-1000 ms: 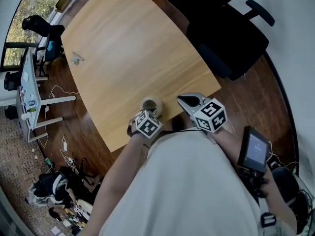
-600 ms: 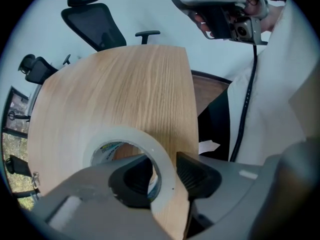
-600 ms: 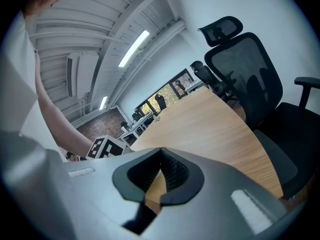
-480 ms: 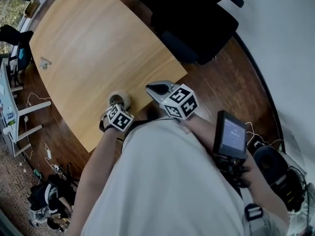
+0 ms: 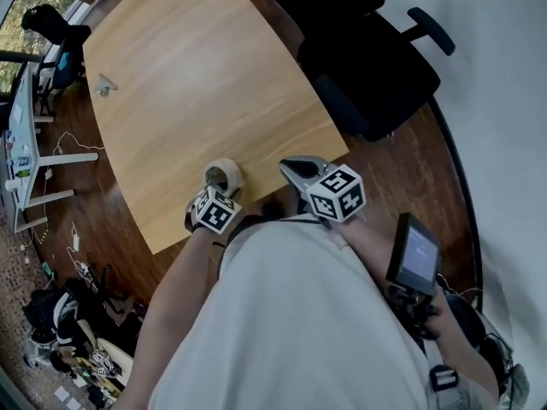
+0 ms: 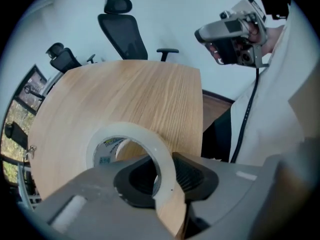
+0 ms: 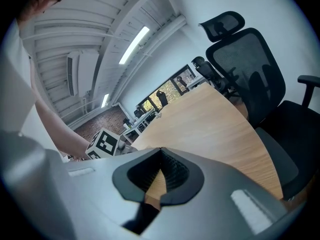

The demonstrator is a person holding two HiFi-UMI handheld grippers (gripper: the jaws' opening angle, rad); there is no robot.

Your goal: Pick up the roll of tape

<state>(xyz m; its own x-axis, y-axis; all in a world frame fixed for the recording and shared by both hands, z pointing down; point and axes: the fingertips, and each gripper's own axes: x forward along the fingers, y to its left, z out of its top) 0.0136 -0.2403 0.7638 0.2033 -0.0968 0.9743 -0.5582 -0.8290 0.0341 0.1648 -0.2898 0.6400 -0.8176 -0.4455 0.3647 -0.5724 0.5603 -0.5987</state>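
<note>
The roll of tape (image 5: 222, 176), pale with a clear glossy rim, stands near the front edge of the wooden table (image 5: 197, 75). My left gripper (image 5: 224, 191) points steeply down onto it. In the left gripper view the roll's (image 6: 145, 139) near wall lies between the closing jaws of the left gripper (image 6: 167, 166), one jaw inside the ring and one outside, both pads against the wall. My right gripper (image 5: 287, 166) hovers at the table's front corner, to the right of the tape; it (image 7: 160, 151) is shut with nothing in it.
A black office chair (image 5: 367, 58) stands just beyond the table's right corner. A small metal object (image 5: 106, 84) lies at the table's far left edge. A small screen device (image 5: 414, 254) hangs at the person's right arm. Desks and cables fill the floor at left.
The head camera has swung, so the whole scene shifts in the picture. The left gripper stays at the tape roll; the right gripper holds beside it at the table corner.
</note>
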